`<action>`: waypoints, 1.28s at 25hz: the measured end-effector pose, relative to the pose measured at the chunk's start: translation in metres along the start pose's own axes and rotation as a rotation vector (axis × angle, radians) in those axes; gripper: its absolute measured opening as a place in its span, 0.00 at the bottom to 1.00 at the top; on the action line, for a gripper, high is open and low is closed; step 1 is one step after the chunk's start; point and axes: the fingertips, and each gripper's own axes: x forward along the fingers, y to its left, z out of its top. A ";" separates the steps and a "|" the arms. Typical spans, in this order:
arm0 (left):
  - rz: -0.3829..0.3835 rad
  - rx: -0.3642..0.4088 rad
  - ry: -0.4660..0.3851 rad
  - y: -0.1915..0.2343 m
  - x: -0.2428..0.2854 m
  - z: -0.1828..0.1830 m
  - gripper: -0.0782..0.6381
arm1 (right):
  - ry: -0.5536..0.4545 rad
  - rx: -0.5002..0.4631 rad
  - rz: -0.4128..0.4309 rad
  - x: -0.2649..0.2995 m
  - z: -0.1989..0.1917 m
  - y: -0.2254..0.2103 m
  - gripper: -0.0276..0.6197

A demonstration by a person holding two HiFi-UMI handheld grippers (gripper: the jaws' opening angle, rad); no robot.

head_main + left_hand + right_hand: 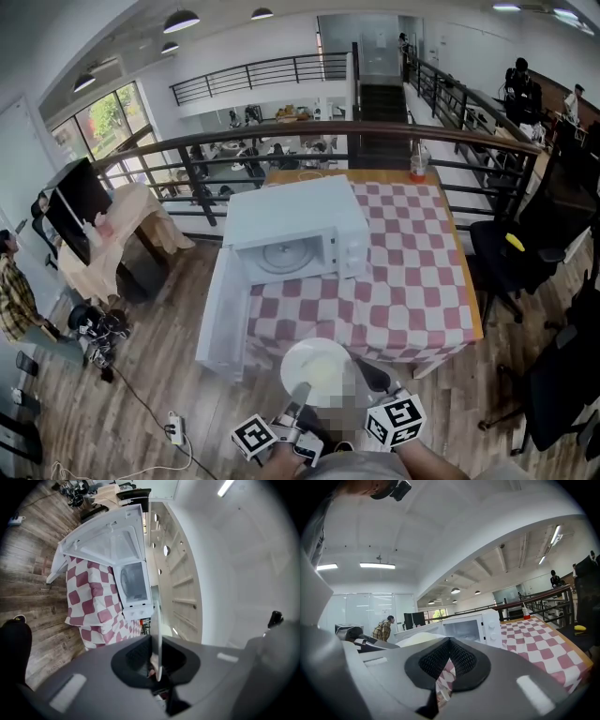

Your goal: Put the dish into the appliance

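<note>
A white round plate hangs in front of the table's near edge, level, with my left gripper shut on its near rim. In the left gripper view the plate shows edge-on between the pads of the left gripper. The white microwave stands on the checked cloth with its door swung wide open to the left and its cavity bare. My right gripper hovers just right of the plate, apart from it. In its own view the right gripper is shut on nothing, facing the microwave.
A cup with a straw stands at the table's far edge, by a dark railing. Black chairs crowd the right side. A person stands far left. A power strip lies on the wood floor.
</note>
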 end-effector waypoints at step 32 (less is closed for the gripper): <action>0.013 -0.010 -0.019 0.025 0.036 0.045 0.15 | 0.045 -0.027 0.007 0.061 -0.009 -0.007 0.04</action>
